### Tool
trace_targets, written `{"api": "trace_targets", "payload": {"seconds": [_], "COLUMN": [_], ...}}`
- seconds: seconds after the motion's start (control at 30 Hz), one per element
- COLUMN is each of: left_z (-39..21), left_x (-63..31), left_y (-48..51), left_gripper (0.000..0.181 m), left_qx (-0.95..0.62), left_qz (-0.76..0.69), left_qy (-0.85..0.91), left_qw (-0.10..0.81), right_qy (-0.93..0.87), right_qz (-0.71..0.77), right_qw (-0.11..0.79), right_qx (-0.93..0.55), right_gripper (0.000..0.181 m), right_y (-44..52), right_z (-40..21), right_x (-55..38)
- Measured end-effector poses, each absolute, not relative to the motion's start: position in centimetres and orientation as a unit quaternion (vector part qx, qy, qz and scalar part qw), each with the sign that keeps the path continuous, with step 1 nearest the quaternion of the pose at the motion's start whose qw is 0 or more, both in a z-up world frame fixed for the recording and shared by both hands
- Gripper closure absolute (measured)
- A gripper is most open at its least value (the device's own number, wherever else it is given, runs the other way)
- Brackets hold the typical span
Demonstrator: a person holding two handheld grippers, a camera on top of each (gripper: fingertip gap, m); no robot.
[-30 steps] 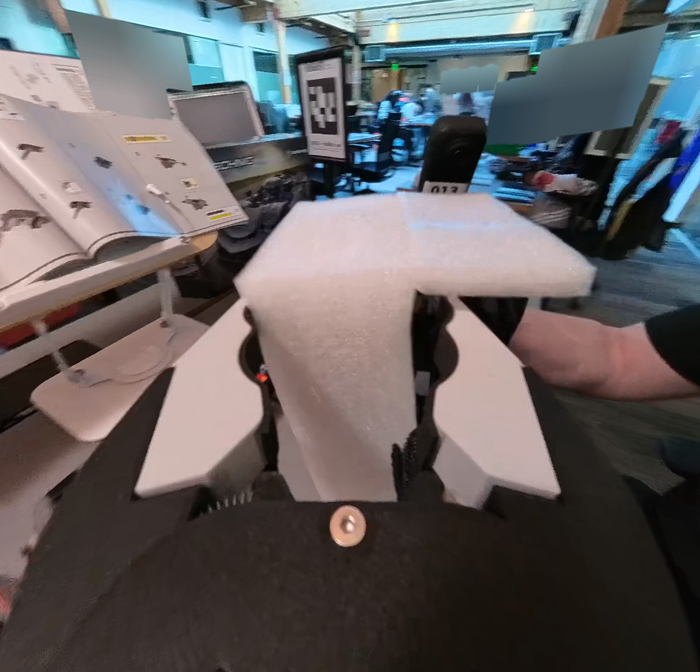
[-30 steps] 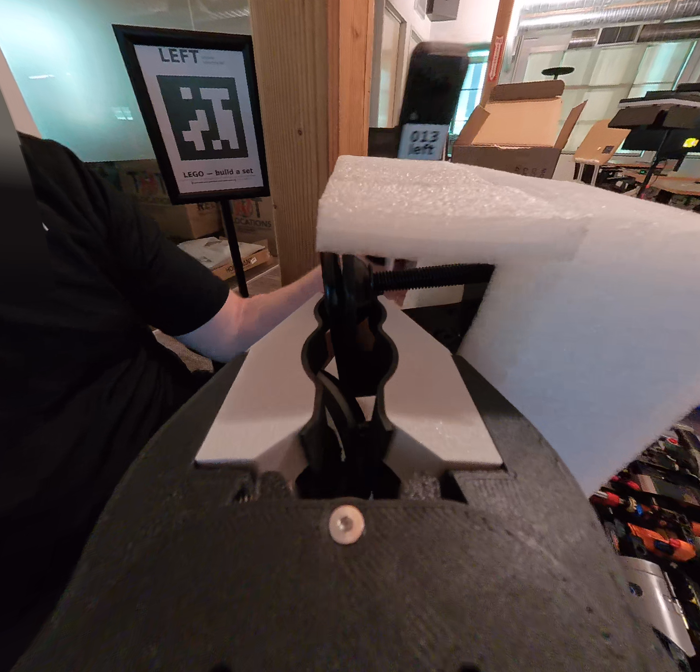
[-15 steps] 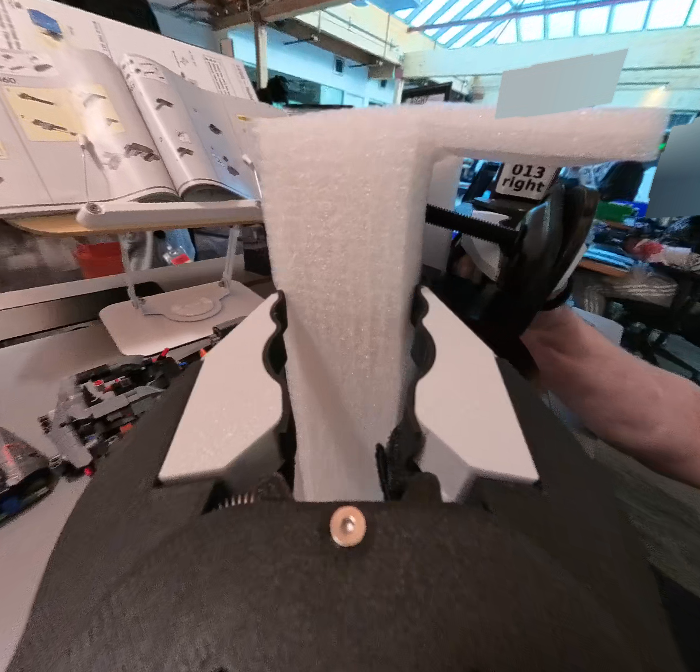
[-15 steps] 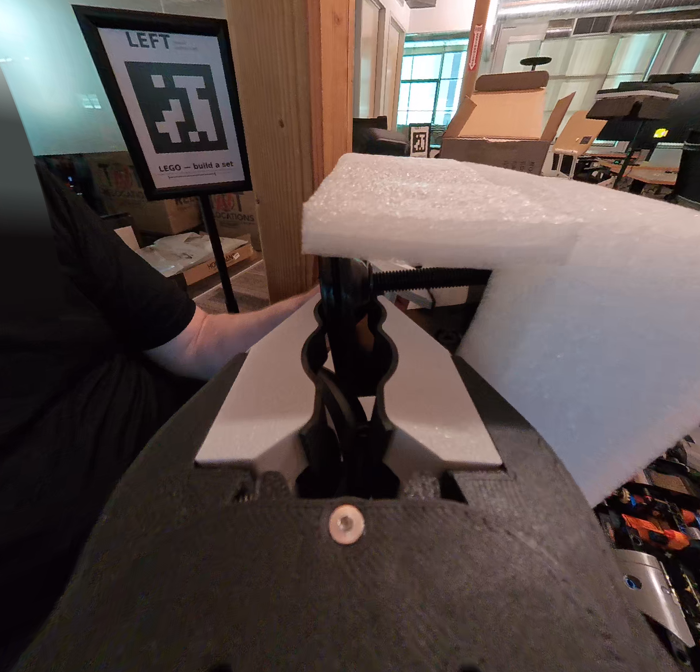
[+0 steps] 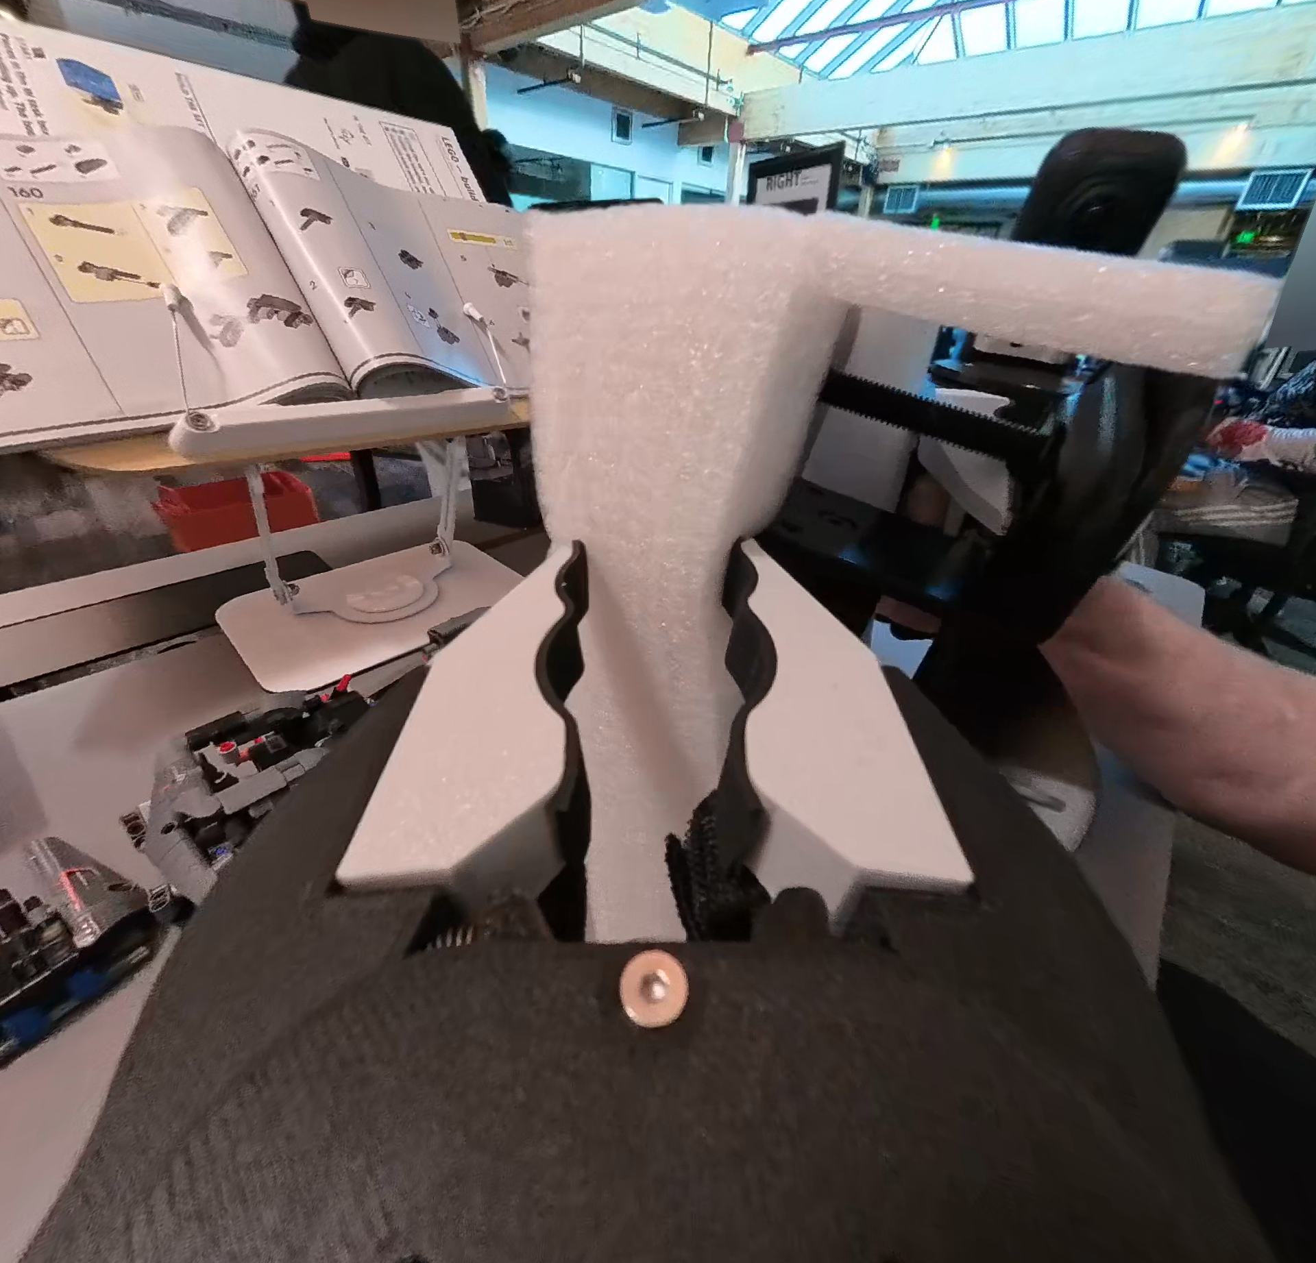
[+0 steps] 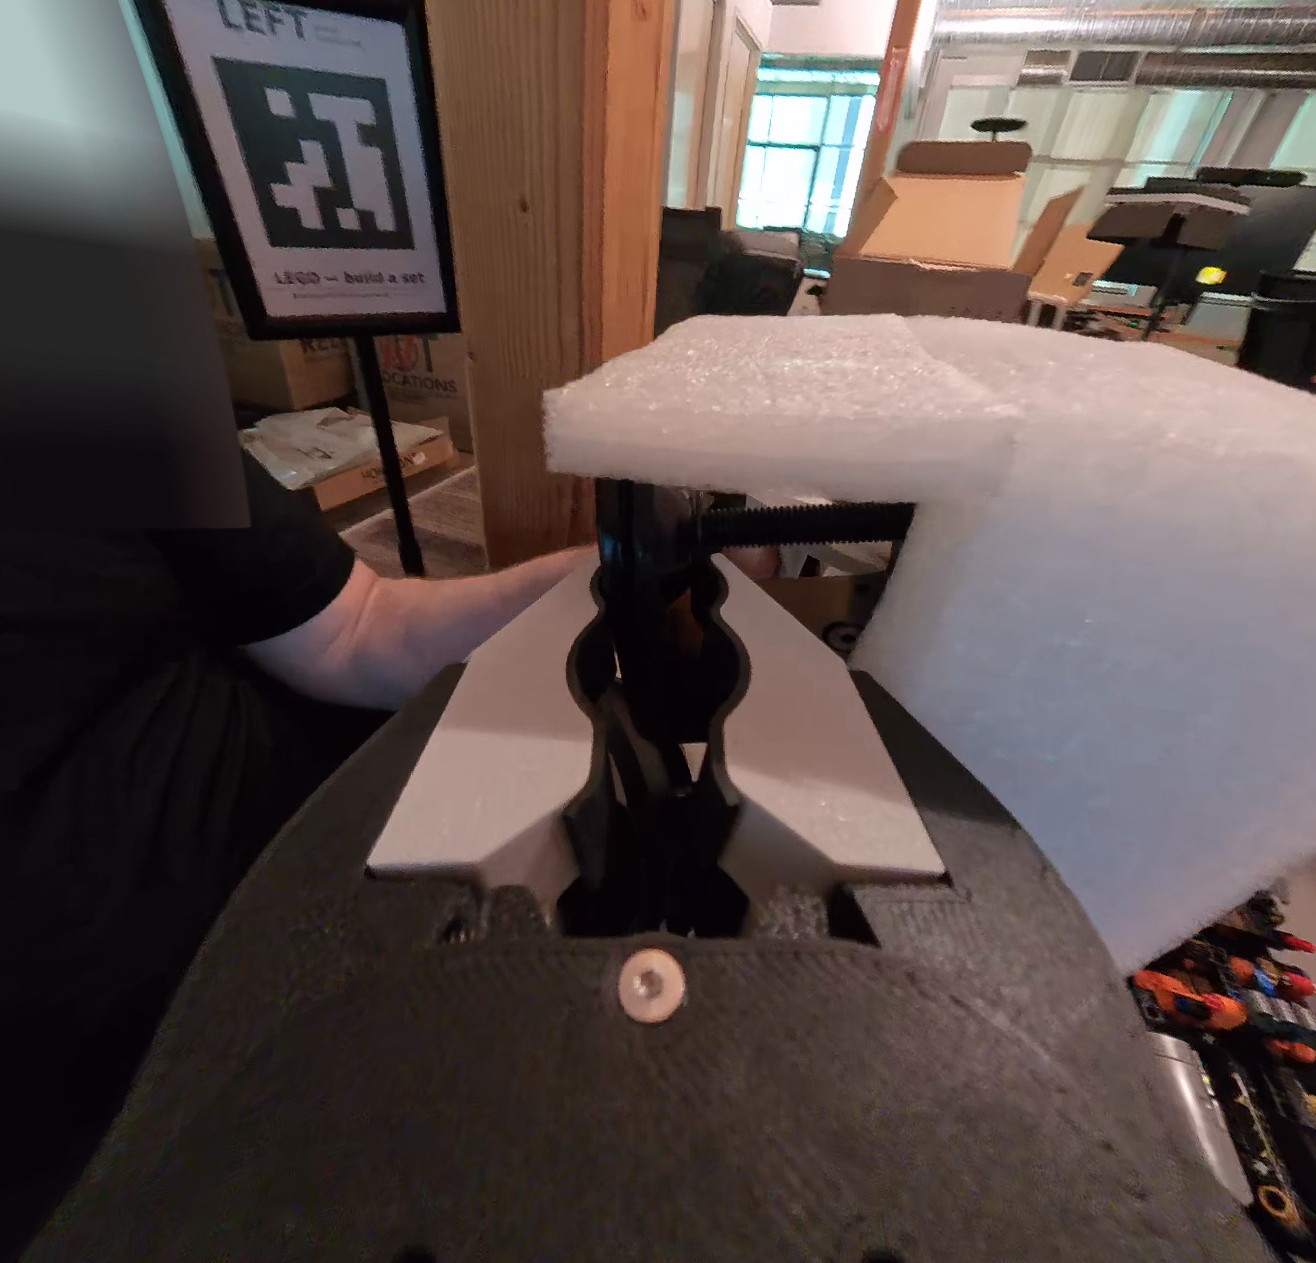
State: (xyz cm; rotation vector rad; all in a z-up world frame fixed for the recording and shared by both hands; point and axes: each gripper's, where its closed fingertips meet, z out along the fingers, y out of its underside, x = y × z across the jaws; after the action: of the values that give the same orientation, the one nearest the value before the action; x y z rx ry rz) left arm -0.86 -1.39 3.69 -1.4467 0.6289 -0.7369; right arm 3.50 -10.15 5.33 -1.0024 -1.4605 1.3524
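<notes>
Foam, white and bent at a right angle, joins the two grippers. The left gripper (image 5: 655,561) pinches the upright leg of the foam piece (image 5: 676,389) between its pads, near the middle of its view. The foam's other arm runs off to the right, over the top of the right gripper (image 6: 659,588). That one is pressed together on a thin black plate (image 6: 623,531), from which a threaded rod (image 6: 805,517) runs right to the foam's wall. Both are held up off the table (image 5: 85,723). On the left, an open instruction booklet (image 5: 249,267) rests on a white stand, with dark brick models (image 5: 235,766) lying nearer. A forearm (image 5: 1175,716) reaches in from the right.
</notes>
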Motion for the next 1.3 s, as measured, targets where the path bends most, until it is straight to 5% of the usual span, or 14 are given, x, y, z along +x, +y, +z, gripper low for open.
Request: {"api": "trace_targets", "payload": {"seconds": [0.47, 0.7, 0.87, 1.0, 1.2, 1.3], "left_z": [5.7, 4.8, 9.6, 10.9, 11.6, 12.2], "left_x": [-3.2, -7.3, -8.7, -7.6, -5.5, -4.7], "left_y": [-2.2, -4.8, -8.0, -8.5, -8.4, -7.5], "left_gripper": [0.146, 0.135, 0.129, 0.128, 0.169, 0.174], "left_qx": [-0.628, -0.646, -0.575, -0.548, -0.536, -0.536], "left_qz": [-0.262, -0.148, -0.042, 0.062, 0.056, 0.033], "left_qy": [0.257, 0.283, 0.307, 0.413, 0.504, 0.487], "left_qw": [0.686, 0.693, 0.757, 0.725, 0.675, 0.689], "right_qy": [-0.613, -0.638, -0.659, -0.672, -0.684, -0.672], "right_qz": [0.459, 0.457, 0.454, 0.459, 0.442, 0.46], "right_qw": [0.492, 0.456, 0.431, 0.413, 0.417, 0.425], "right_qx": [-0.415, -0.419, -0.418, -0.41, -0.404, -0.395], "right_gripper": [0.164, 0.164, 0.164, 0.164, 0.164, 0.163], "right_y": [-10.9, -11.7, -12.3, -12.6, -12.7, -12.6], "right_z": [5.5, 4.2, 4.0, 3.9, 3.9, 4.4], "right_x": [0.2, -3.2, -4.2, -4.1, -4.2, -4.0]}}
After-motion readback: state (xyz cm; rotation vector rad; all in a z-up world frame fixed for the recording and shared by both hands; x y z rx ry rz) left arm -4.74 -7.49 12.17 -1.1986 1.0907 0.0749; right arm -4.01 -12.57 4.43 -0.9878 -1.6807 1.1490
